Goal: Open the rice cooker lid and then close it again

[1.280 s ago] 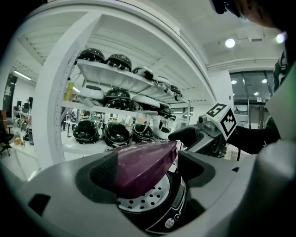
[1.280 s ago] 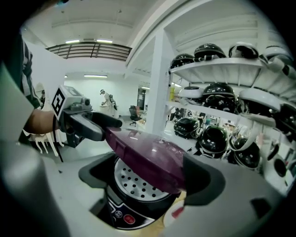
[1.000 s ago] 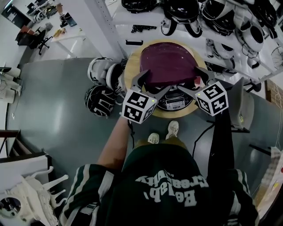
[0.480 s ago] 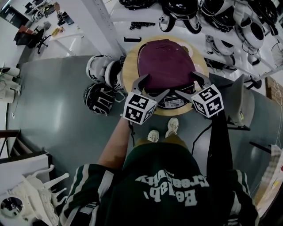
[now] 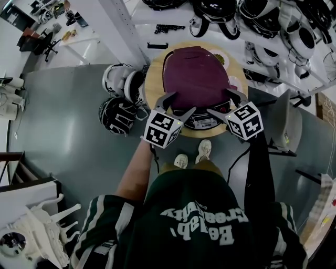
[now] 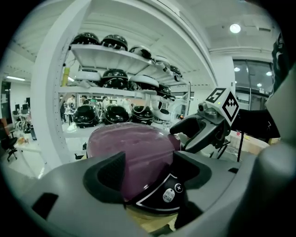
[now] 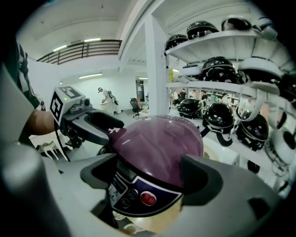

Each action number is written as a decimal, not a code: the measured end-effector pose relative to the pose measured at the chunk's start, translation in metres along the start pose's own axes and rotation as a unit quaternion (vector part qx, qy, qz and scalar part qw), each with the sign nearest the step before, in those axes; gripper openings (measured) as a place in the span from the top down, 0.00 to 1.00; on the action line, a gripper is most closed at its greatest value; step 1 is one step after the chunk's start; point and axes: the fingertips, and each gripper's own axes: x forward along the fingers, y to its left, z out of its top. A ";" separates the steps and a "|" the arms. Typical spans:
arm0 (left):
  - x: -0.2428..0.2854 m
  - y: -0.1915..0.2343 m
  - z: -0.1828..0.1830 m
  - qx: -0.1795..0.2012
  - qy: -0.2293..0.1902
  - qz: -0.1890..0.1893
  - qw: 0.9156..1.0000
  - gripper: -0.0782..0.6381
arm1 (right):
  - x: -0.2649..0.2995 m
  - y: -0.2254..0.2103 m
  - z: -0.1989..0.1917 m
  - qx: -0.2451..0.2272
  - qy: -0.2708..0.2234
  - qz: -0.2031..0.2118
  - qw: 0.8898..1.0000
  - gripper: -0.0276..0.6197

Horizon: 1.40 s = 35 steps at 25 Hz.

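Just before us, our left hand-held gripper point(image 5: 181, 104) and right hand-held gripper point(image 5: 220, 101) stand wide open, jaws just narrowed slightly, flanking the front of the rice cooker point(image 5: 197, 73) without gripping it. Its maroon lid point(image 5: 194, 65) is down. The cooker sits on a round wooden desk point(image 5: 152, 79), with helmets point(image 5: 215, 10) shelved beyond.

I see a plum-purple lid point(image 5: 195, 73) over a black panel point(image 7: 162, 202) with a red button point(image 7: 148, 198), a pale wooden table point(image 5: 152, 84), black-and-white square-patterned cubes point(image 5: 163, 130) and a grey floor point(image 5: 68, 131).
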 end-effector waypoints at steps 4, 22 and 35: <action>0.005 -0.002 -0.006 -0.008 0.010 -0.006 1.000 0.44 | 0.004 -0.001 -0.007 0.004 0.009 0.003 1.000 0.27; 0.010 -0.002 -0.010 -0.035 0.034 -0.030 0.998 0.44 | 0.012 -0.003 -0.015 0.019 0.104 0.026 0.994 0.28; 0.008 0.004 -0.016 -0.002 0.025 -0.003 1.000 0.48 | 0.011 -0.008 -0.013 0.037 0.061 0.011 0.997 0.37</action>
